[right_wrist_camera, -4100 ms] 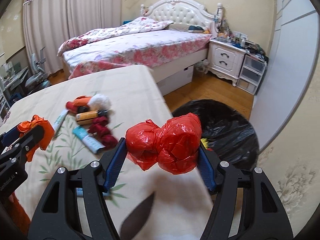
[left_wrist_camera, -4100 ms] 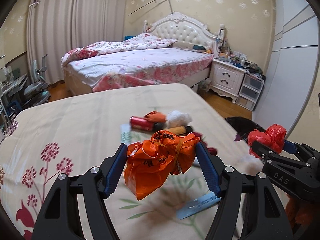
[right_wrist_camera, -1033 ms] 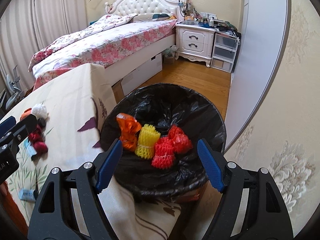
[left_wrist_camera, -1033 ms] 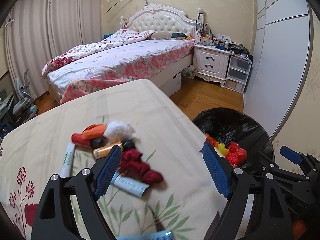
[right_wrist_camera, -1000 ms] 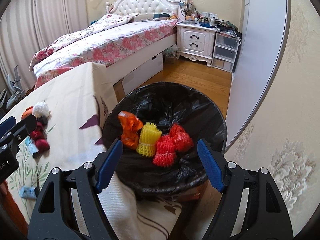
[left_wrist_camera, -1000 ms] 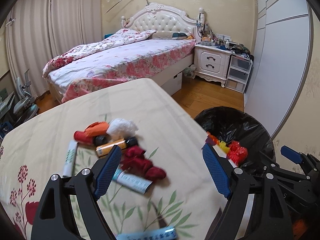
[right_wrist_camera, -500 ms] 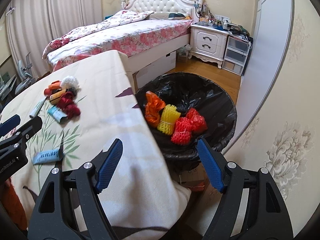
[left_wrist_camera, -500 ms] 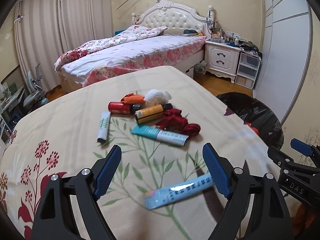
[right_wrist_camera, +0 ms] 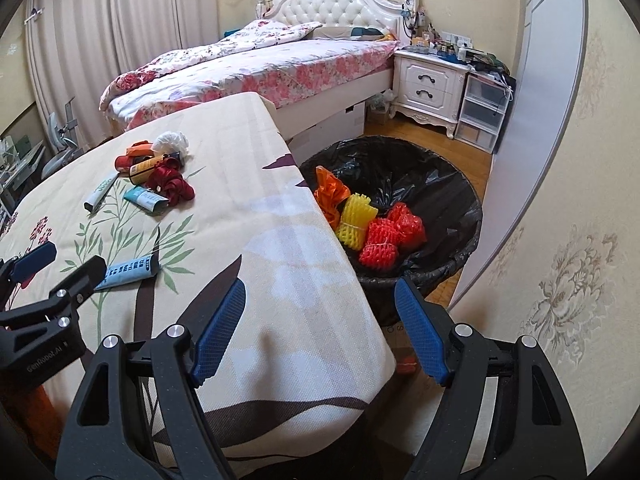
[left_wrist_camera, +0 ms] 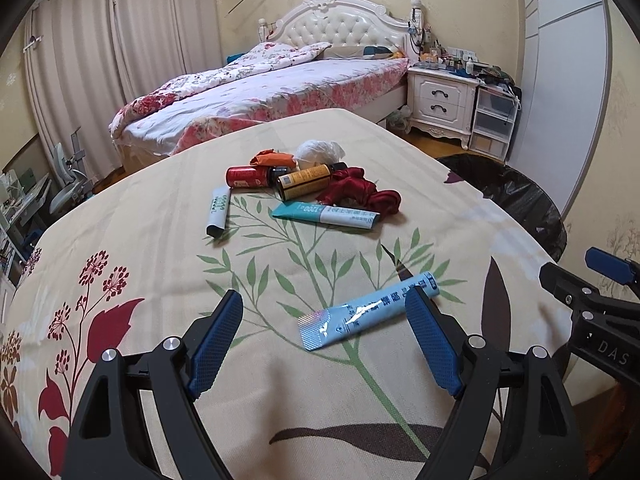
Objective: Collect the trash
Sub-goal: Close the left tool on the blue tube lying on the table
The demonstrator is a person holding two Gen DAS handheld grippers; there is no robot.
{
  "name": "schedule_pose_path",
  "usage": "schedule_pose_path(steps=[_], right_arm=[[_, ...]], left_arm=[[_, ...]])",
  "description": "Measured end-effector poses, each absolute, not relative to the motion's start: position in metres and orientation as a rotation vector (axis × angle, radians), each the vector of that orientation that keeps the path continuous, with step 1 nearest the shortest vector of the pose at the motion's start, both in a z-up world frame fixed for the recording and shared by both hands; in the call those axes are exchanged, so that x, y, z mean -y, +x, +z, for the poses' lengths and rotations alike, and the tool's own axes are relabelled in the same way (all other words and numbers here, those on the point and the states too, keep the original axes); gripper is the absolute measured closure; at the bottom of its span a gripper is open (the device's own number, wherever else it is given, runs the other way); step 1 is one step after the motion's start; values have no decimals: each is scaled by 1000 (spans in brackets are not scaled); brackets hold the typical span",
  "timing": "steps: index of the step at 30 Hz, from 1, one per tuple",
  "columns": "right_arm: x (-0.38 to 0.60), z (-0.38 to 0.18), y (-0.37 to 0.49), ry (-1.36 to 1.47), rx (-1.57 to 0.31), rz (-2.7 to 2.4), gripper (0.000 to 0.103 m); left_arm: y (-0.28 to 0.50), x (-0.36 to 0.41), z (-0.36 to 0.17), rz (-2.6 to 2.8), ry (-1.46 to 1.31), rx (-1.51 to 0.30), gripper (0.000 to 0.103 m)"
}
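Note:
My left gripper (left_wrist_camera: 324, 332) is open and empty above the floral table cloth (left_wrist_camera: 140, 240). A light blue tube (left_wrist_camera: 370, 312) lies just ahead between its fingers. Farther off lies a heap of trash: a teal tube (left_wrist_camera: 326, 214), a white tube (left_wrist_camera: 218, 210), a red can (left_wrist_camera: 246, 176), an orange bottle (left_wrist_camera: 304, 180), red cloth (left_wrist_camera: 360, 194), a white wad (left_wrist_camera: 320, 150). My right gripper (right_wrist_camera: 320, 328) is open and empty over the table's right edge. The black-lined trash bin (right_wrist_camera: 432, 184) holds an orange bag (right_wrist_camera: 330, 192), a yellow net (right_wrist_camera: 356, 216) and red nets (right_wrist_camera: 384, 236).
A bed (left_wrist_camera: 280, 92) stands behind the table, with a white nightstand (left_wrist_camera: 440, 100) and plastic drawers (left_wrist_camera: 494, 120) at its right. A white wardrobe (right_wrist_camera: 536, 100) stands beyond the bin. Chairs (left_wrist_camera: 64, 188) are at far left.
Both grippers let their bags go into the bin and stand open. They have drawn back from the bin toward the table; the left one now faces the blue tube.

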State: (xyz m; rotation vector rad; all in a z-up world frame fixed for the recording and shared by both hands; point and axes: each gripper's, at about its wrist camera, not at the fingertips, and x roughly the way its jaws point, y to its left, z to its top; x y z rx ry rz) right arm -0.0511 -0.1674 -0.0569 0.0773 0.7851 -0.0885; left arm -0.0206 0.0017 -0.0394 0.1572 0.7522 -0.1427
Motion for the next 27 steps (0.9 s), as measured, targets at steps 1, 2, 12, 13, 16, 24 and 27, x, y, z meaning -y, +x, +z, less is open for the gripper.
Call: schedule_pose_path(steps=[1, 2, 12, 13, 16, 24, 27], right_arm=[[167, -56, -52, 78, -784, -88, 28], [167, -56, -52, 79, -782, -88, 28], [171, -57, -49, 95, -787, -91, 28], [171, -57, -48, 96, -788, -90, 28], [171, -59, -46, 98, -792, -87, 28], [169, -62, -38, 101, -801, -82, 28], [168, -62, -33, 100, -805, -79, 28]], left_arm=[[-21, 0, -40, -151, 161, -754, 22], [-22, 2, -41, -158, 166, -757, 22], [0, 19, -58, -195, 248, -872, 22], [3, 18, -59, -193, 239, -881, 22], [11, 13, -59, -181, 212, -891, 22], [20, 3, -59, -171, 167, -909, 33], [20, 1, -57, -190, 154, -908, 42]])
